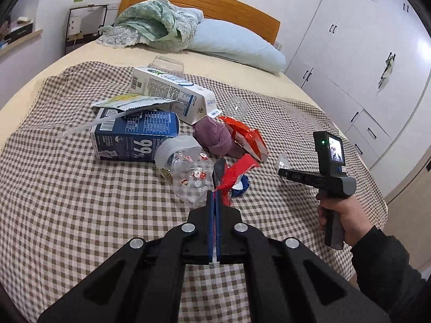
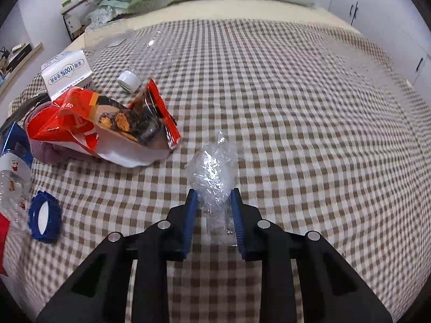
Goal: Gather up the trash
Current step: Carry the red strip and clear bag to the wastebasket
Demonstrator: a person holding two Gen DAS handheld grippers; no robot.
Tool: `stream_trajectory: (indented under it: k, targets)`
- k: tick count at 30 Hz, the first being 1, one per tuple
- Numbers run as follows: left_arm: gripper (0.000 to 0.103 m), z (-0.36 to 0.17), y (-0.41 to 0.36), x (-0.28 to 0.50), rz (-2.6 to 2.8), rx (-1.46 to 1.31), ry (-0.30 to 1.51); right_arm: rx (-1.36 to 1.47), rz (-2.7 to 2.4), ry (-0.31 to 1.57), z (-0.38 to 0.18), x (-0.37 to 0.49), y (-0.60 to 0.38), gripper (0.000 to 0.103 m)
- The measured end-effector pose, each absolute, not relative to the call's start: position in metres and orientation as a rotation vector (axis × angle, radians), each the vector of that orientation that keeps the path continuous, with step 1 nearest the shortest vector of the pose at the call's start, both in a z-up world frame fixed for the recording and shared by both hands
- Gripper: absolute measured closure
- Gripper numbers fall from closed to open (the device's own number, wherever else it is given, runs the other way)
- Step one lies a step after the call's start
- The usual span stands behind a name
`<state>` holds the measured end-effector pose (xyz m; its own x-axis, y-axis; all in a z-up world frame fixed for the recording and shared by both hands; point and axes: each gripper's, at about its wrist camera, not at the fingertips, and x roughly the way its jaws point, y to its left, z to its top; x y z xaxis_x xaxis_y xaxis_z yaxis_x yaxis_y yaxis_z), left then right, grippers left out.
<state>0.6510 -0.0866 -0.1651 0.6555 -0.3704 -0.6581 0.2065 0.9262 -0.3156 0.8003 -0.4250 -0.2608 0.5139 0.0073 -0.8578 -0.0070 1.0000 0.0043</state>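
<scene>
In the left wrist view we see the left gripper with its jaws clenched flat on a red wrapper, whose free end stands up past the tips. The right wrist view shows the right gripper with a crumpled clear plastic wrap between its blue pads; the pads touch the wrap on both sides, so we read it as grasped, though blur leaves the pressure uncertain.

Only the left view shows the right gripper from outside, held in a hand in a dark sleeve, the wrap at its tip — and only there do we see the dark blue carton, the white carton lying across it, and the clear jar on its side. The right view alone shows the face of the orange snack bag, a white cap behind it, and the whole blue lid.

The trash lies heaped on the left half of the checked cloth spread over the bed. To the right of the wrap the cloth is bare out to its edge — open room there. Pillows and the headboard close the far end, with white wardrobe doors along the right side.
</scene>
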Motion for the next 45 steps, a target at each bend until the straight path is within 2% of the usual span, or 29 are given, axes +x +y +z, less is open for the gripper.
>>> stream_trajectory:
  k: [5, 13, 18, 26, 33, 40, 45]
  targets:
    - [0.103, -0.164, -0.086, 0.651, -0.356, -0.230, 0.788, -0.016, -0.003, 1.025, -0.253, 0.778, -0.413, 0.082]
    - [0.103, -0.142, -0.086, 0.633, -0.371, -0.207, 0.729, 0.029, 0.047, 0.869, -0.185, 0.692, -0.394, 0.082]
    - [0.103, -0.125, -0.092, 0.601, -0.374, -0.177, 0.733, 0.032, 0.098, 0.820, -0.154, 0.643, -0.384, 0.082]
    - [0.103, -0.099, -0.123, 0.535, -0.456, -0.165, 0.766, 0.032, 0.118, 0.769, -0.133, 0.575, -0.404, 0.081]
    - [0.103, -0.114, -0.195, 0.493, -0.579, -0.089, 0.846, 0.108, 0.022, 0.799, -0.163, 0.489, -0.467, 0.081]
    - [0.103, -0.175, -0.295, 0.451, -0.753, 0.050, 1.037, 0.203, -0.141, 0.897, -0.220, 0.393, -0.524, 0.081]
    - [0.103, -0.226, -0.344, 0.421, -0.832, 0.130, 1.201, 0.322, -0.234, 1.039, -0.283, 0.335, -0.550, 0.080]
